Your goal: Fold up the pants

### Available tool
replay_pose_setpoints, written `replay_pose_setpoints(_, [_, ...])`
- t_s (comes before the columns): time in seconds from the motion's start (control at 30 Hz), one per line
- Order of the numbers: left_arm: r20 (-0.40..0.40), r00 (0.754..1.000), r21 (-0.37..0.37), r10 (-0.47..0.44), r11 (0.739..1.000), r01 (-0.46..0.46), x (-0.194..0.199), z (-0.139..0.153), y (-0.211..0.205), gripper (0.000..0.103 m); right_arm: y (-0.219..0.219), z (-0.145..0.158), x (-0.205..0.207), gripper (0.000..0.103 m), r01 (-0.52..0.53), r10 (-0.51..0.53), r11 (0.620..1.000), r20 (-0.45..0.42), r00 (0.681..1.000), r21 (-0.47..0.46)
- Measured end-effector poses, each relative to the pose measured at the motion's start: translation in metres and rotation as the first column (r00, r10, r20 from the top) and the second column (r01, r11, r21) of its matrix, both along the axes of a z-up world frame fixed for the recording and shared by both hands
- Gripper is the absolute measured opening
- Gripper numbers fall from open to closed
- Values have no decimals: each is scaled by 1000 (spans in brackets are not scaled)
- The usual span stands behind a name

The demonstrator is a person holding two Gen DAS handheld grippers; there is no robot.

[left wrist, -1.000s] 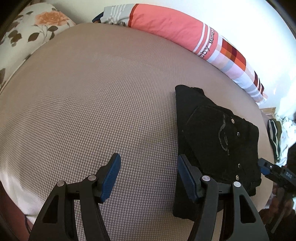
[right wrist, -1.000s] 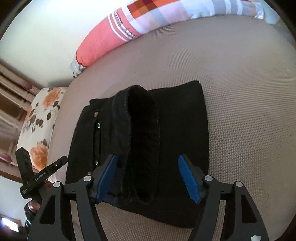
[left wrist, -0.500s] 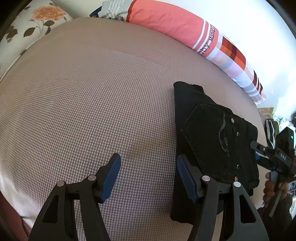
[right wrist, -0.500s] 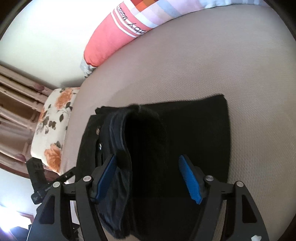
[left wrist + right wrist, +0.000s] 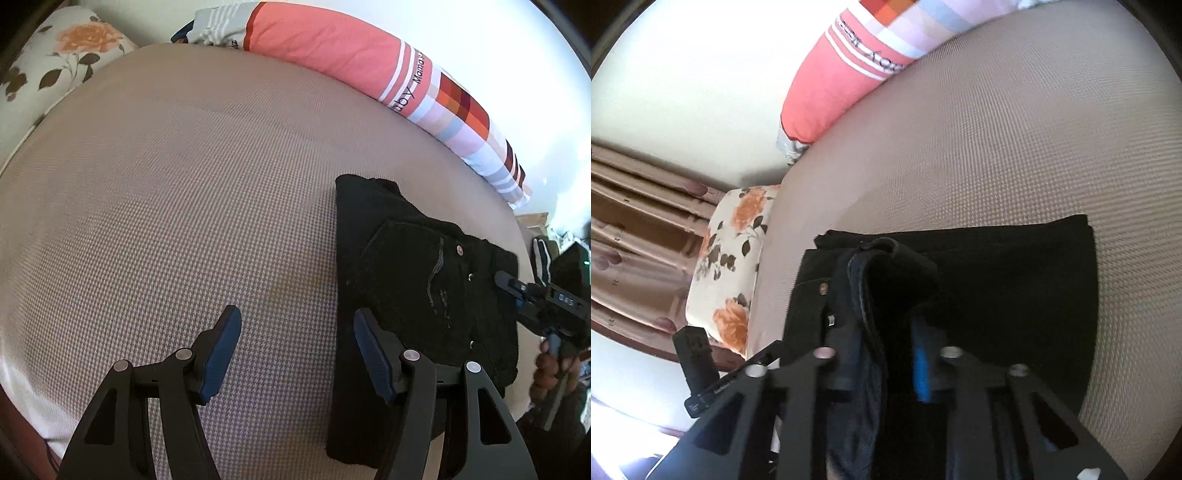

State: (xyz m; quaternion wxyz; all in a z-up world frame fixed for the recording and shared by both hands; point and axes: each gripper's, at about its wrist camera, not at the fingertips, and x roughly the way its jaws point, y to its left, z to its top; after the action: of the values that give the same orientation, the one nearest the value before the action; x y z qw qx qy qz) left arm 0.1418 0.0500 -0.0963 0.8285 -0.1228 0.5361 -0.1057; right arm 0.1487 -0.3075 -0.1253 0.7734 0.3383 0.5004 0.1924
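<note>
Black pants lie folded on the right part of the bed, back pocket and rivets facing up. My left gripper hovers open over the bedcover at the pants' left edge; its right finger overlaps that edge and nothing is between the pads. In the right wrist view, my right gripper is closing its jaws on a raised fold at the waistband end of the pants, with dark fabric bunched between the blue pads. From the left wrist view, the right gripper and the hand holding it sit at the pants' far right edge.
The bed has a beige houndstooth cover. A long coral and checked bolster lies along the wall side. A floral pillow sits at the bed's end, with brown curtains behind it. Clutter lies past the right edge.
My right gripper's jaws went from wide apart around the raised fold to narrowed onto it, and the gripper tipped up slightly. The left gripper stayed open and in place.
</note>
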Motion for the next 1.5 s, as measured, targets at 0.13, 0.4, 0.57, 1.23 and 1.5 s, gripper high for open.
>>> replay_pose_setpoints(0.13, [18, 999, -6, -31, 999, 31, 5, 7, -8, 64, 5, 35, -14, 13, 35, -32, 998, 62, 998, -44])
replay_pose_setpoints(0.4, [94, 988, -9, -120, 993, 121, 14, 29, -43, 64, -37, 42, -33, 12, 192, -190, 980, 41, 981, -57])
replay_pose_setpoints(0.57, [117, 976, 43, -182, 983, 178, 18, 27, -66, 64, -52, -2, -40, 14, 259, -272, 951, -57, 961, -168])
replay_pose_setpoints(1.23, [1, 962, 87, -275, 958, 273, -19, -14, -89, 65, -29, 13, -107, 25, 188, -212, 955, -87, 973, -231])
replay_pose_setpoints(1.5, [4, 959, 97, -283, 955, 281, -30, -10, -93, 65, -26, 22, -125, 10, 217, -239, 938, -52, 970, -270])
